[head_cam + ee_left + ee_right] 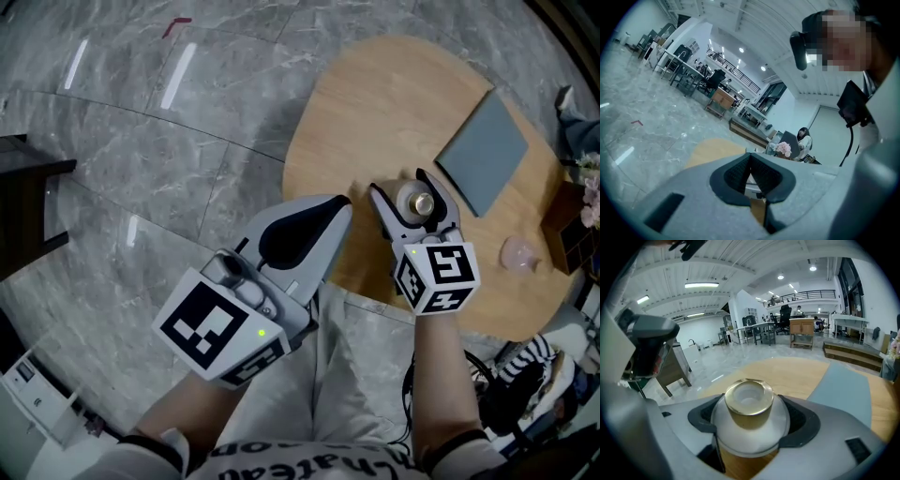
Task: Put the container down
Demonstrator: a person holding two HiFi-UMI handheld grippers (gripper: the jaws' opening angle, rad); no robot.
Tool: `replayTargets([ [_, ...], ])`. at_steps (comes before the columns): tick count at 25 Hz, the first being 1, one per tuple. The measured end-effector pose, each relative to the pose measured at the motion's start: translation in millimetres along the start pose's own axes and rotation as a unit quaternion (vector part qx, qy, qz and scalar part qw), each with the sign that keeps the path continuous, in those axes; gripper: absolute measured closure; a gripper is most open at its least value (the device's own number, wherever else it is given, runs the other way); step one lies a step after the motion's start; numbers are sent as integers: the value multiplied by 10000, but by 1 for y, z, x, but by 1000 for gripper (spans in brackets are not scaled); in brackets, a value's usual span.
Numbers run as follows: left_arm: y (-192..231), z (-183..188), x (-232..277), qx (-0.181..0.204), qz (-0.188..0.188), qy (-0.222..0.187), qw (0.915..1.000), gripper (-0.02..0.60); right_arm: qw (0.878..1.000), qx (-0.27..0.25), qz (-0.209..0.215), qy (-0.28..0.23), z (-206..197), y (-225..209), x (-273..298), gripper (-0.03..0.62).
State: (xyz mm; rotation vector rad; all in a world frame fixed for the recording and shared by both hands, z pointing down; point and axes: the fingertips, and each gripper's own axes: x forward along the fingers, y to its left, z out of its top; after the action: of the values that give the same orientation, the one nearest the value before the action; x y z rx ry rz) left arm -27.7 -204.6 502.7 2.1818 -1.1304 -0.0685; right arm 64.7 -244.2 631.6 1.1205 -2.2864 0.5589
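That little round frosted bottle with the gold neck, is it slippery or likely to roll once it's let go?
The container looks like smooth frosted glass, so it is probably slippery and breakable. Its bulging round body, pinched between the fingers, may roll if laid sideways on the table.

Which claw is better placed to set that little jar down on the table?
The right gripper: its jaws clamp the container over the wooden table. The left gripper is shut and empty, at the table's edge.

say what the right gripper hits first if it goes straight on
Likely nothing nearby: the right gripper, tongs shut on the frosted white gold-necked container, points over bare rounded wooden table; the grey rectangular mat lies rightward.
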Motion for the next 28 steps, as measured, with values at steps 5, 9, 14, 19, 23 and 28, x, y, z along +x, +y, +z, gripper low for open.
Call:
replayTargets([
  [5, -9, 25, -5, 168, 29, 37, 9998, 568, 9997, -208, -47, 116, -5, 5, 1, 247],
  [9, -12, 39, -10, 203, 218, 166, 9994, 568, 9979, -560, -44, 326, -10, 8, 3, 247],
  [14, -16, 64, -29, 191, 453, 240, 9985, 568, 9956, -751, -70, 563, -13, 11, 4, 246],
  [19, -26, 80, -48, -46, 442, 226, 9988, 568, 9902, -307, -176, 1353, -49, 6, 0, 246],
  [23, -27, 56, -65, 76, 573, 871, 9945, 568, 9857, -8, -44, 1685, -61, 21, -27, 246],
  [28, -47, 11, -86, -532, 599, 1579, 9842, 568, 9738, 681, 262, 2156, -69, 36, -89, 246],
])
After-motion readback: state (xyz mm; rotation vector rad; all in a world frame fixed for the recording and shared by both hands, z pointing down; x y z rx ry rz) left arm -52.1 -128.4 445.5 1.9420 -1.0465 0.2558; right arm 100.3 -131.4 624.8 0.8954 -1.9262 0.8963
